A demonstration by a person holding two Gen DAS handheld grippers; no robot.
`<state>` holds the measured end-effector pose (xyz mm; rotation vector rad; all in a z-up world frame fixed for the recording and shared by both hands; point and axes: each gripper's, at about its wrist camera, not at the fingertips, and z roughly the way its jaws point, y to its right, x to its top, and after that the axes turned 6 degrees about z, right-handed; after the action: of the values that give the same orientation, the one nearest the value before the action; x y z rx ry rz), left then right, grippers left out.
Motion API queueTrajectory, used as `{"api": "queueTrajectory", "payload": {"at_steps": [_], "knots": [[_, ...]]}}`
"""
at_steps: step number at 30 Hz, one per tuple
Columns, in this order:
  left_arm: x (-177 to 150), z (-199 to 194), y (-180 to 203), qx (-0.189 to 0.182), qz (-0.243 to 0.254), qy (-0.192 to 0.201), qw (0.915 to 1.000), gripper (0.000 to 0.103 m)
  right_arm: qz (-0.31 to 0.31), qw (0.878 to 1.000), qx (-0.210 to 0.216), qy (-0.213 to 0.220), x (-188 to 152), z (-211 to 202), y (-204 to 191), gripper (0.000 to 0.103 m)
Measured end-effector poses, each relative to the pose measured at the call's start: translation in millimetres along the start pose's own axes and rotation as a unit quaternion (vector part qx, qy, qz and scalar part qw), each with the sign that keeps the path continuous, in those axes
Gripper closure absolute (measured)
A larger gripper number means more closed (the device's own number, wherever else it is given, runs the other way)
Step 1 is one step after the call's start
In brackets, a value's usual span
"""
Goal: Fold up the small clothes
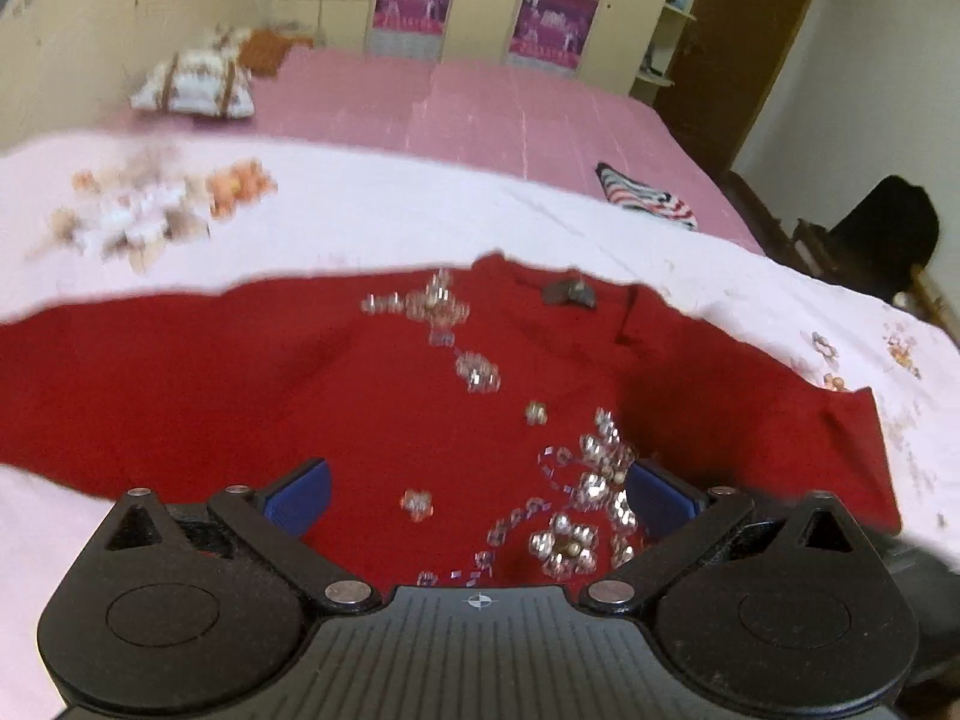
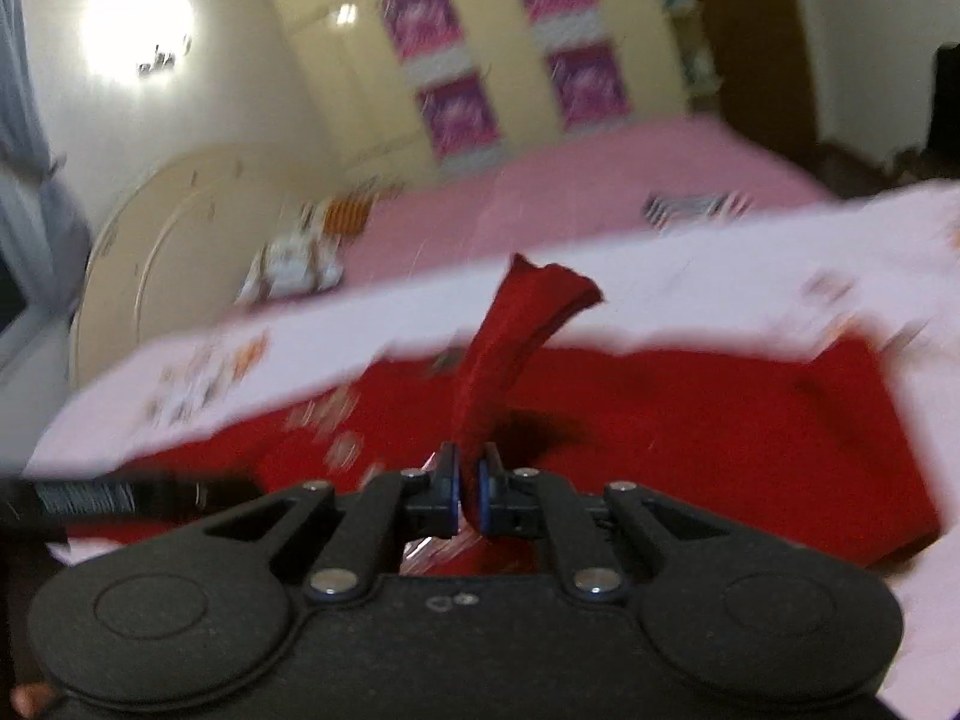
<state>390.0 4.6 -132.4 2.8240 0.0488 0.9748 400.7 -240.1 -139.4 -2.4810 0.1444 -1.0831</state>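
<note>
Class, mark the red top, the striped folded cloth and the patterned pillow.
red top [image 1: 372,396]: left wrist view, plain front fabric.
striped folded cloth [image 1: 645,195]: left wrist view, its top face.
patterned pillow [image 1: 195,81]: left wrist view, its middle.

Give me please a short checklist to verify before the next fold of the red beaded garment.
1. Right gripper shut on a strip of the red beaded garment: ok.
2. Left gripper open, holding nothing: ok.
3. Garment lies on the pale pink floral sheet: ok.
4. Body of garment flat: cannot tell, the views are blurred.
5. Beads free of the left fingers: not ok, a cluster sits right beside one.
</note>
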Motion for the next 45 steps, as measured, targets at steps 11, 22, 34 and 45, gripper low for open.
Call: {"api": "queueTrajectory", "payload": {"at_steps": [11, 22, 34, 45], "knots": [[-17, 46, 19, -0.129, -0.044, -0.036, 0.9900, 0.000, -0.049, 0.995, -0.080, 0.017, -13, -22, 8, 0.051], [-25, 61, 24, -0.157, -0.106, 0.003, 0.9819, 0.027, 0.005, 0.983, -0.175, 0.044, -39, -67, 84, 0.048], [-15, 41, 16, -0.167, -0.109, 0.058, 0.9781, 0.097, 0.022, 0.975, -0.215, 0.039, -45, -63, 107, 0.041], [11, 16, -85, -0.077, -0.159, 0.116, 0.9774, 0.098, 0.038, 0.981, -0.190, 0.016, -36, -37, 105, 0.044]]}}
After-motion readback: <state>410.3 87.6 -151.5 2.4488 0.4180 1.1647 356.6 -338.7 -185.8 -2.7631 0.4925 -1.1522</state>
